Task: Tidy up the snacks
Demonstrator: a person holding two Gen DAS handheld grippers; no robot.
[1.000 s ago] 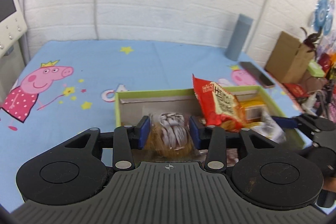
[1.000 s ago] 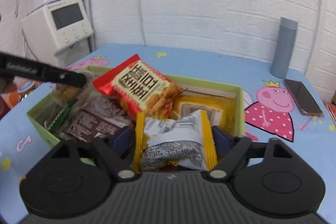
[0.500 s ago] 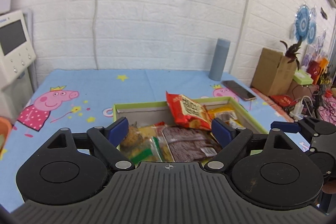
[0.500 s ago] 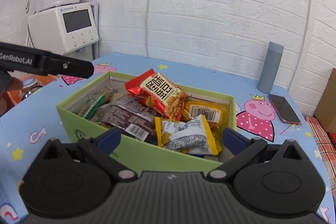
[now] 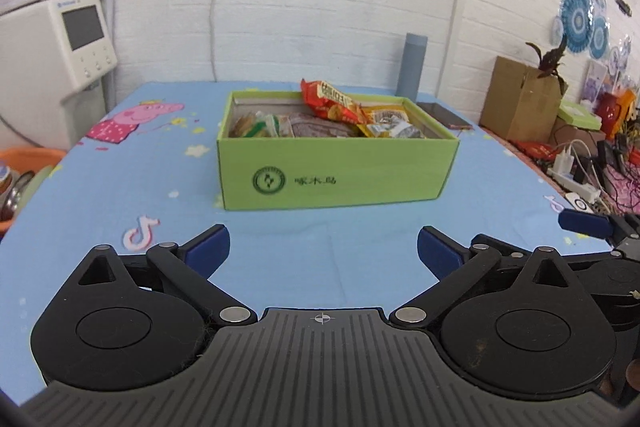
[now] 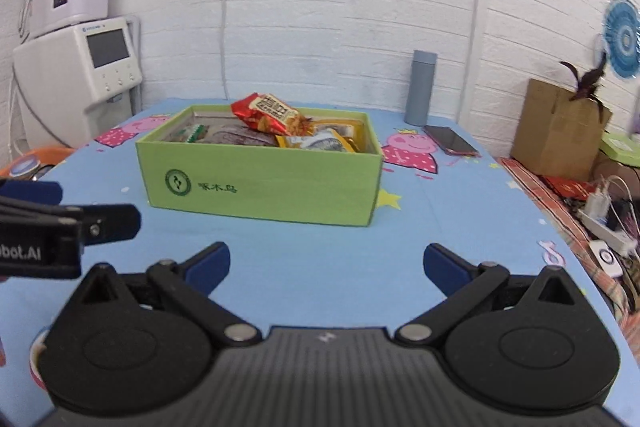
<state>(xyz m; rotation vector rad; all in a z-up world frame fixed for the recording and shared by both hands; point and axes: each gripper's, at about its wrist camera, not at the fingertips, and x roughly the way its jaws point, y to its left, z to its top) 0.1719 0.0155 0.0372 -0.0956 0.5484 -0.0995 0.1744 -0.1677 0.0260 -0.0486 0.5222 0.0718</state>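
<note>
The table (image 5: 120, 195), under a blue cartoon cloth, shows no loose snack on the parts in view. The green box (image 5: 336, 175) sits in its middle, well apart from both grippers, and the snacks are inside it: a red packet (image 5: 330, 103) riding highest and leaning over the far rim, a brown packet (image 5: 316, 125) under it, yellow packets (image 5: 390, 125) at the right end and a green-striped one (image 5: 256, 125) at the left end.

The left gripper (image 5: 322, 251) hangs over bare cloth on the near side of the box; its jaws have just been opening and stand spread wide with nothing between them. The right gripper (image 6: 326, 261) is likewise wide apart and empty, also near side, a little to the right.

The packing looks finished, so the step in hand is likely a clean retreat. To do it well, keep both grippers level and clear of the near wall of the box so nothing nudges it. If any tidying remains, the red packet is the candidate: it sticks up above the rim and may slide out, so press it flat from above rather than pinching its crinkly edge.

Behind the box stand a grey flask (image 5: 412, 67) and a phone (image 5: 444, 115), neither in the way.
</note>
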